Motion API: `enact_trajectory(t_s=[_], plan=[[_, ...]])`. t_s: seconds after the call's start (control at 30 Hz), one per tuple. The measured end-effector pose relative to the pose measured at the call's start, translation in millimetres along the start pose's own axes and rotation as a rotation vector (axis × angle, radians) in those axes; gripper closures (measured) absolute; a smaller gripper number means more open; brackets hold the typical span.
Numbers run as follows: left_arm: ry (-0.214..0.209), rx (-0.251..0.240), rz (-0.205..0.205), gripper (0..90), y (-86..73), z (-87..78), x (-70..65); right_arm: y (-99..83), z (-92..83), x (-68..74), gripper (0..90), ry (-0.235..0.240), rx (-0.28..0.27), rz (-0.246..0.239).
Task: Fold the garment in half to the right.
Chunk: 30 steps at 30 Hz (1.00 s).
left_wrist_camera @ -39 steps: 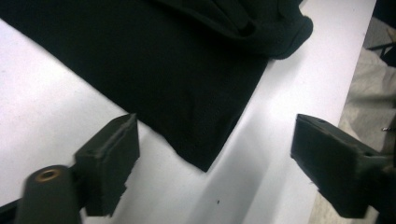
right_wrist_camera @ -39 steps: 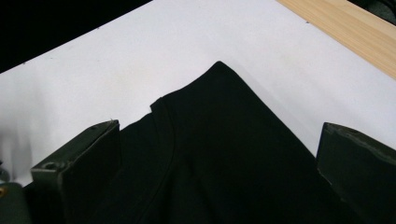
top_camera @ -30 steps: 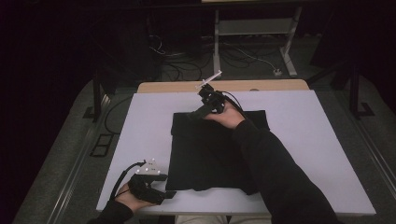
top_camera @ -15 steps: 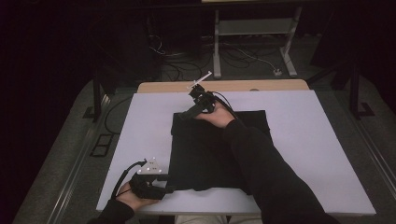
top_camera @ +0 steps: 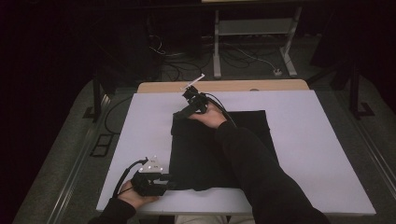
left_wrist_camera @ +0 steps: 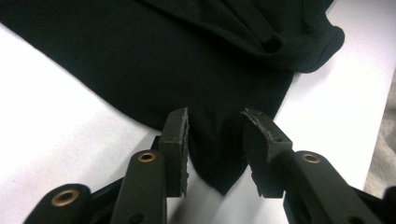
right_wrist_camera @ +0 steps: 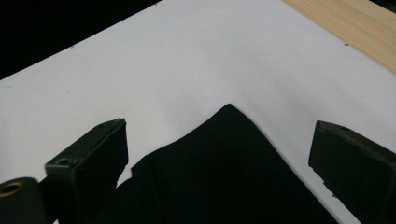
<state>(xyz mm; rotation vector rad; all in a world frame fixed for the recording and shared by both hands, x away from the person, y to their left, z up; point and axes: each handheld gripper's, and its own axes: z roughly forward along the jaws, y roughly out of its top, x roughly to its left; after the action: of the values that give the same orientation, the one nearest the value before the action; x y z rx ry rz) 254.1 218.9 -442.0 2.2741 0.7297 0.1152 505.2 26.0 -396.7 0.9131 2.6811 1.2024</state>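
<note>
while sleeve [top_camera: 261, 172] perhaps hides cloth [top_camera: 196, 154], cables [top_camera: 243, 53] lie beyond.

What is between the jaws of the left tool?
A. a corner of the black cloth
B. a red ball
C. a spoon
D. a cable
A: in the left gripper view, a pointed corner of the black cloth lies between the left tool jaws.

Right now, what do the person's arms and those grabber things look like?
Both arms wear black sleeves. Each hand holds a black gripper. The left gripper carries a pale three-cornered plate and a black cable. Its jaws show brass-coloured rivets and dark, worn pads.
</note>
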Motion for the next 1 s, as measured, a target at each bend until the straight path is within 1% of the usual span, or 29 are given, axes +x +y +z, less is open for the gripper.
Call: enact_trajectory(t_s=[0.07,0.1,0.13,0.17,0.23,0.27,0.33,0.37,0.4,0.43,0.47,0.5,0.57,0.63,0.67,0.87,0.9,0.97,1.0], plan=[[0.007,-0.003,0.025,60.4,0.4,1.0,-0.9,0.2,4.3,-1.2,4.5,-0.004,-0.001,0.006],[0.006,-0.001,0.022,61.4,0.8,1.3,-1.6,0.4,6.4,-1.7,4.5,-0.003,-0.003,0.013],[0.004,-0.003,0.028,62.6,1.3,2.0,-1.2,0.4,8.6,-2.9,4.7,-0.005,-0.002,0.010],[0.004,-0.003,0.023,63.4,1.6,2.5,-1.7,0.6,10.7,-3.3,4.9,-0.009,-0.003,0.014],[0.000,-0.001,0.028,64.6,2.4,3.0,-1.0,1.0,14.9,-4.1,5.5,-0.010,-0.007,0.021],[0.000,-0.010,0.017,65.3,2.6,4.0,-1.7,1.4,16.9,-4.8,5.8,-0.010,-0.005,0.021],[-0.002,-0.011,0.014,66.9,3.0,4.5,-1.8,2.1,21.0,-4.8,6.5,-0.014,-0.005,0.024],[-0.004,-0.001,0.025,67.4,3.2,3.8,-0.9,2.3,23.0,-4.6,6.8,-0.016,-0.006,0.024],[-0.004,-0.011,0.013,67.7,3.2,4.7,-1.6,2.4,24.9,-4.6,6.9,-0.017,-0.007,0.020],[-0.006,-0.001,0.022,68.2,3.5,4.1,-0.7,2.6,26.9,-4.3,7.1,-0.016,-0.004,0.023],[-0.009,-0.003,0.025,68.8,3.7,4.4,-0.2,2.9,29.0,-4.0,7.4,-0.011,-0.004,0.022],[-0.012,-0.003,0.020,69.9,3.8,4.6,-0.4,3.0,31.0,-4.1,7.8,-0.013,-0.002,0.013],[-0.013,-0.010,0.016,71.3,4.4,5.8,-0.8,3.4,35.6,-3.0,8.3,-0.014,0.000,0.014],[-0.017,-0.007,0.021,72.7,5.1,6.1,-0.2,3.7,39.7,-2.1,9.6,-0.014,0.004,0.024],[-0.019,-0.008,0.013,73.9,5.1,6.4,-0.7,3.6,42.0,-2.4,10.2,-0.008,0.004,0.021],[-0.025,0.000,0.022,79.7,6.8,7.2,0.9,2.6,53.8,-4.0,14.3,-0.006,0.019,0.025],[-0.025,-0.008,0.020,80.6,7.1,8.0,1.0,2.3,55.3,-4.4,16.2,-0.011,0.024,0.025],[-0.027,-0.006,0.021,81.7,7.8,8.3,1.1,2.0,57.5,-5.1,21.7,-0.018,0.026,0.032],[-0.027,-0.007,0.020,82.0,8.1,8.6,1.1,1.9,58.4,-5.8,25.9,-0.019,0.028,0.033]])
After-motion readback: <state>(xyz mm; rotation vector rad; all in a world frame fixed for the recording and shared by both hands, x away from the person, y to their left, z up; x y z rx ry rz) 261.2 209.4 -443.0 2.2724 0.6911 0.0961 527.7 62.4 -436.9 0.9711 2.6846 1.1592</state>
